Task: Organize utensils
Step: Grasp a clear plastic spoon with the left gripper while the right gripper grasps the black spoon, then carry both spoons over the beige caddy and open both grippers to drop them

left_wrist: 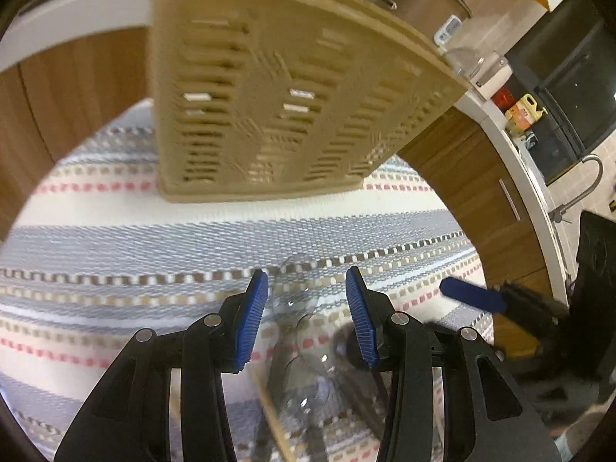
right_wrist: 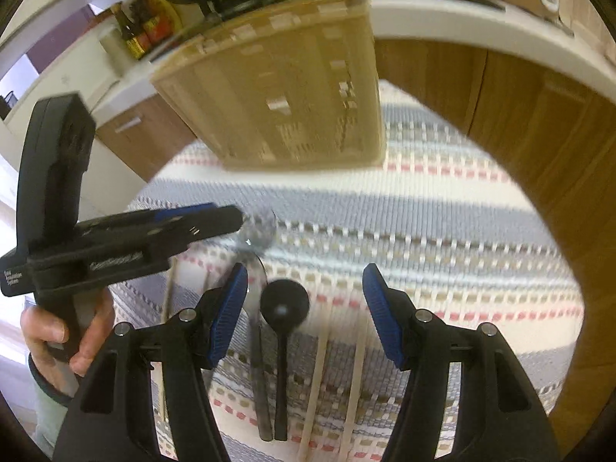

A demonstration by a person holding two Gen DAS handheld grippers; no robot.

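Open room on the mat (right_wrist: 442,231) separates utensils (right_wrist: 283,331) from basket (right_wrist: 292,96).

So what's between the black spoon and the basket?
In the right wrist view, only striped mat lies between the black spoon and the basket; a clear spoon sits off to the left.

On my striped mat (right_wrist: 442,231): one beige slotted basket (right_wrist: 292,92); one black spoon (right_wrist: 284,308); one clear-bowled spoon (right_wrist: 257,231); two pale chopsticks (right_wrist: 356,377) right of the spoons, further pale sticks left, count unclear.
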